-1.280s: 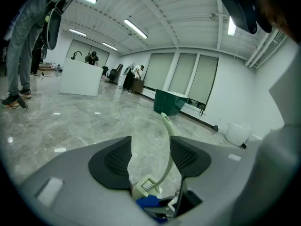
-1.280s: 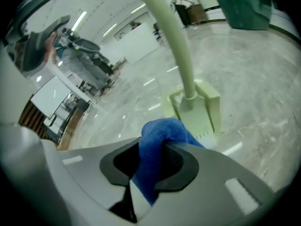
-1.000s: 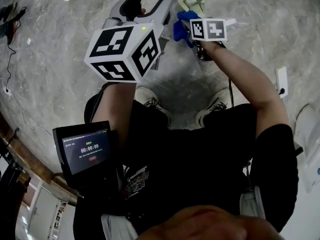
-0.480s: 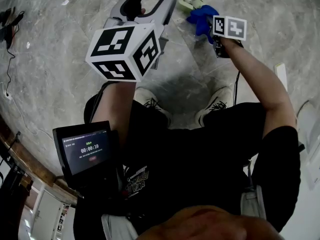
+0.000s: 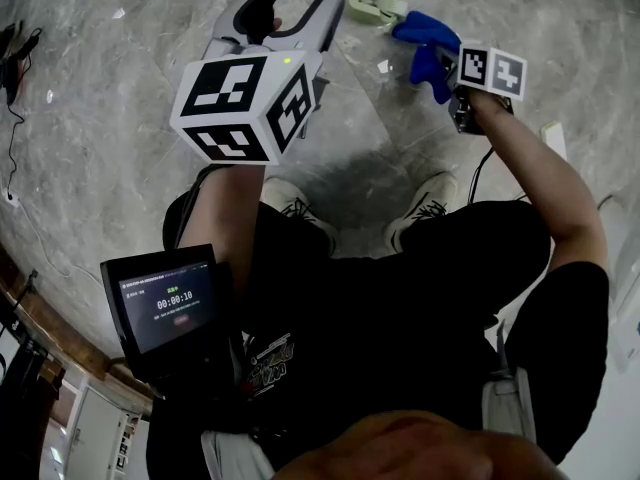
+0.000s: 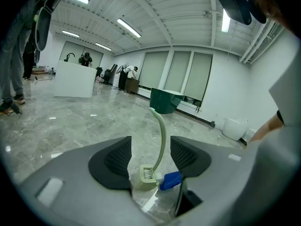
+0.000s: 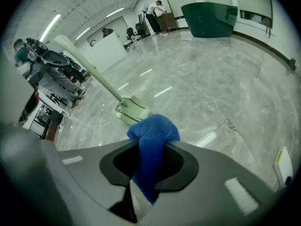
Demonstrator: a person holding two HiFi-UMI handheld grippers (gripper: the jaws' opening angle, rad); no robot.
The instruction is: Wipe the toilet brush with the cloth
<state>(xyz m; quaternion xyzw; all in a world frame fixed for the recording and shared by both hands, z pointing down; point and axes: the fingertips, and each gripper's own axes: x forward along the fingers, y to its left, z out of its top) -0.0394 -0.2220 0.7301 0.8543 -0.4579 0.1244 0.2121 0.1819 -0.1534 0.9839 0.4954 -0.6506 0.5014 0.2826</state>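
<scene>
**A:** Brush?

**B:** Pale green toilet brush (image 6: 161,135) with a curved handle, standing upright in its square base on the floor (image 5: 100,118).

**A:** Cloth?

**B:** Blue cloth (image 7: 151,135), bunched and pinched in my right gripper (image 7: 151,160). It's just beside the brush base and probably not touching it.

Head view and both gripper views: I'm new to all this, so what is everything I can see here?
toilet brush: one, pale green, upright on the floor
cloth: one, blue, pinched in the right gripper
floor: one, grey marble, all around
bin: one, dark green, by the far wall
counter: one, white, far left
screen: one, black, on the person's left forearm
shoes: two, white, on the floor
left gripper: one, grey, open, empty
right gripper: one, grey, shut on the cloth
</scene>
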